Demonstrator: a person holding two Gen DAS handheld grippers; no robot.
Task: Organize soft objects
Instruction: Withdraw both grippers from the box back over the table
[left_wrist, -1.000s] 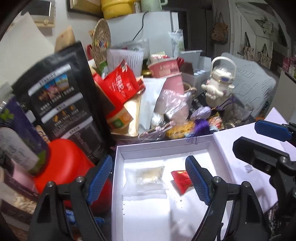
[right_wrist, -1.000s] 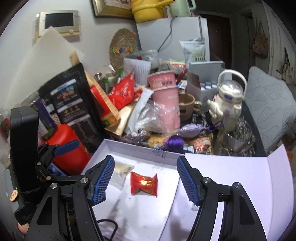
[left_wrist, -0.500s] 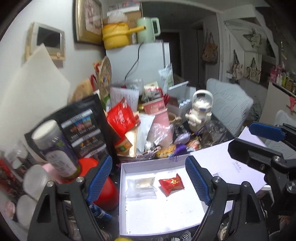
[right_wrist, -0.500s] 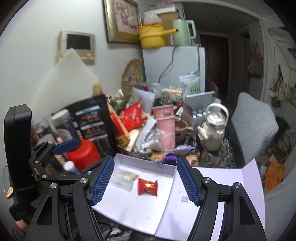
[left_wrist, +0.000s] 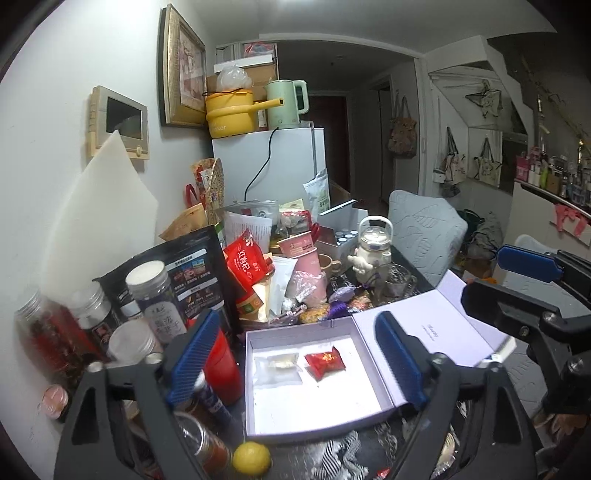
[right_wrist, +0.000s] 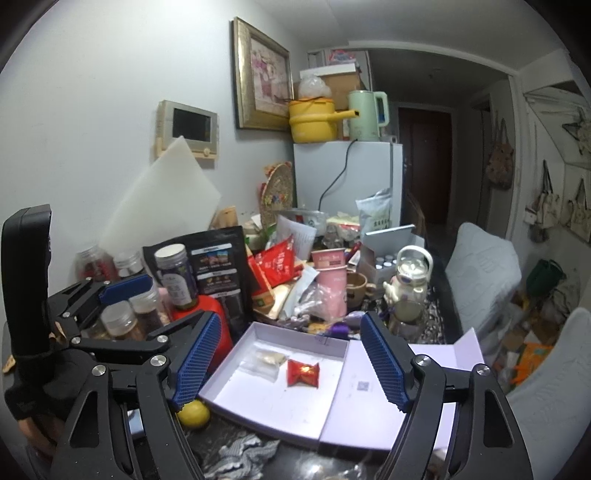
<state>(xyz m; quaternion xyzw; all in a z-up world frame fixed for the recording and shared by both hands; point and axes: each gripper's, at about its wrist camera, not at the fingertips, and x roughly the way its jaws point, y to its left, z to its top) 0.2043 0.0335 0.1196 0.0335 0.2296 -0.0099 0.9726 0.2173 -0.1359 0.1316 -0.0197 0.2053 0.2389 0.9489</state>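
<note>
An open pale lilac box (left_wrist: 258, 424) (right_wrist: 243, 406) lies on the cluttered table, its lid (left_wrist: 432, 332) (right_wrist: 373, 406) folded out to the right. Inside lie a clear soft packet (left_wrist: 277, 365) (right_wrist: 266, 360) and a red wrapped sweet (left_wrist: 325, 363) (right_wrist: 303, 373), side by side. My left gripper (left_wrist: 295, 362) is open and empty, held above and in front of the box. My right gripper (right_wrist: 288, 363) is open and empty, also high above the box. Each gripper shows at the edge of the other's view.
Behind the box is a heap of snack bags (left_wrist: 245, 260), a pink cup (left_wrist: 306, 254), a white kettle-shaped jug (left_wrist: 371, 253) and jars (left_wrist: 159, 295). A red container (left_wrist: 221, 369) stands left of the box. A lemon (left_wrist: 251, 458) (right_wrist: 192, 413) lies at its near corner. A striped cloth (right_wrist: 240, 454) lies in front.
Both grippers have pulled back and up from the box, so it looks smaller and more of the room shows. The packet and sweet stay in the box.
</note>
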